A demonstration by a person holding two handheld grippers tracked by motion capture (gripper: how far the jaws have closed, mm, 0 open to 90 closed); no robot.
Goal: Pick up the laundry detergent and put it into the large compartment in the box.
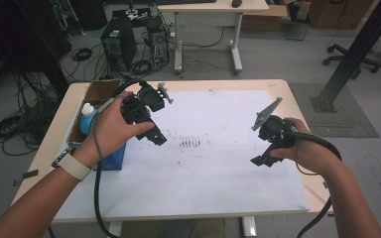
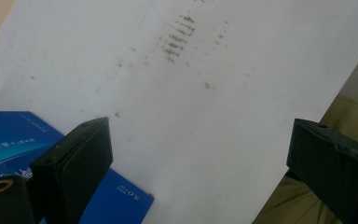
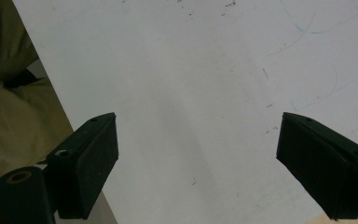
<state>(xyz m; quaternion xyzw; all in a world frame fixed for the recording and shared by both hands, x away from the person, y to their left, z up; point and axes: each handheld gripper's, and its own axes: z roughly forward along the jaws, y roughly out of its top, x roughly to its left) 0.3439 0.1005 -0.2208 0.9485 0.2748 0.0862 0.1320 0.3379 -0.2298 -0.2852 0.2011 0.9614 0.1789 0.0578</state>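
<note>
Over smudged white sheet (image 1: 213, 163), both tools (agape)

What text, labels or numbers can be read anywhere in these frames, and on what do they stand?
None can be read for certain.
Blue box, beside the left gripper: white print, too blurred to read.
Bottle in the cardboard box: no readable label.
White sheet under the right gripper: smudges and pen strokes, no writing.

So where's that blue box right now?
In the high view the blue box sits at the table's left edge, under the person's left hand and just below the bottle; its corner also shows beside the left gripper.
</note>
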